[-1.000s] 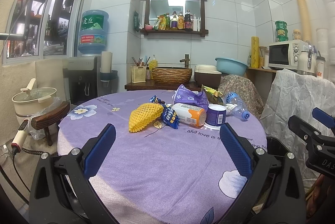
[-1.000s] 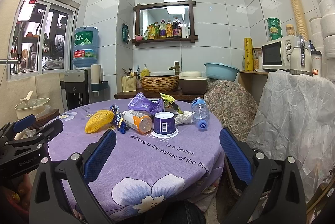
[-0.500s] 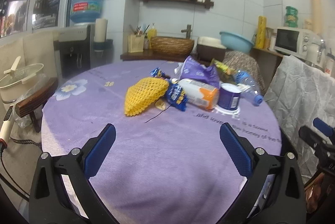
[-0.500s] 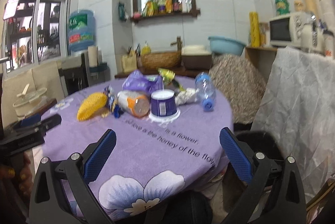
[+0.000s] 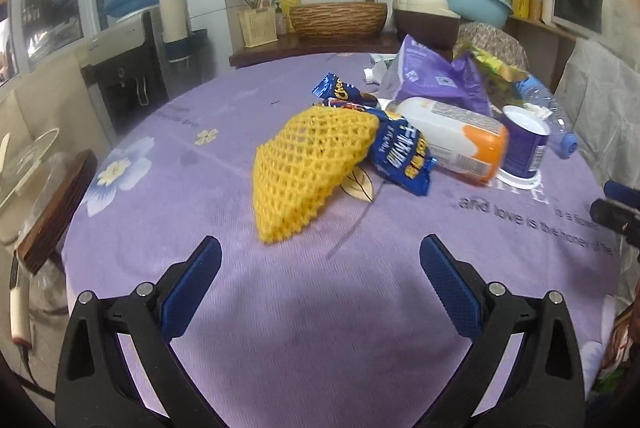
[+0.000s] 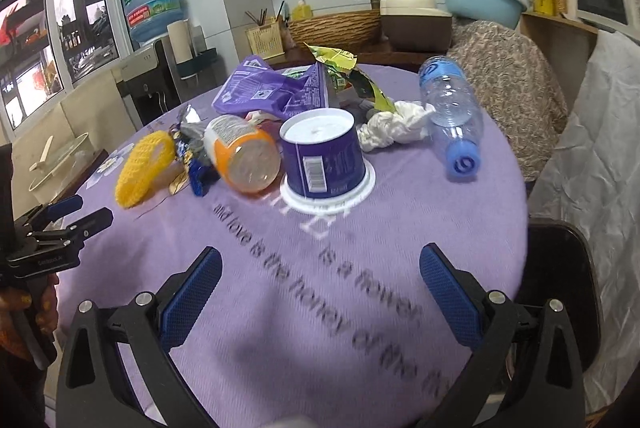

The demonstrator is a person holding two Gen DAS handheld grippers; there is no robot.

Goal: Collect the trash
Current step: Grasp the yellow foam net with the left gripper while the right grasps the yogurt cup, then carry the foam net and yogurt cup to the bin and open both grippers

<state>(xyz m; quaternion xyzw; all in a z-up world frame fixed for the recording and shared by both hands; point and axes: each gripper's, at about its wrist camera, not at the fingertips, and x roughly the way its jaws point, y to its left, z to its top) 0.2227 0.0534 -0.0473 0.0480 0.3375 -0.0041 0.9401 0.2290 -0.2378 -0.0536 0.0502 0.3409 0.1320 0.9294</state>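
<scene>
Trash lies in a heap on a round purple tablecloth [image 5: 304, 312] [image 6: 360, 308]. A yellow foam net [image 5: 308, 164] [image 6: 144, 168] is nearest my left gripper [image 5: 320, 268], which hangs open just short of it. Beside the net lie a blue snack wrapper [image 5: 400, 152], a white and orange bottle [image 5: 452, 136] [image 6: 244, 156], an upturned purple cup [image 5: 524, 144] [image 6: 324, 156], a purple bag [image 6: 272, 92], a white tissue [image 6: 392, 128] and a clear bottle with a blue cap [image 6: 452, 108]. My right gripper [image 6: 320, 268] is open, in front of the cup.
A dark bin [image 6: 560, 288] stands at the table's right edge, beside a white draped cover [image 6: 592, 148]. A wooden chair [image 5: 60, 204] stands on the left. A counter with a wicker basket [image 5: 338, 18] and a water dispenser [image 5: 132, 68] lie behind.
Both grippers have moved forward and tilted down over the table, so the trash looks much closer. Both stay open and hold nothing.
</scene>
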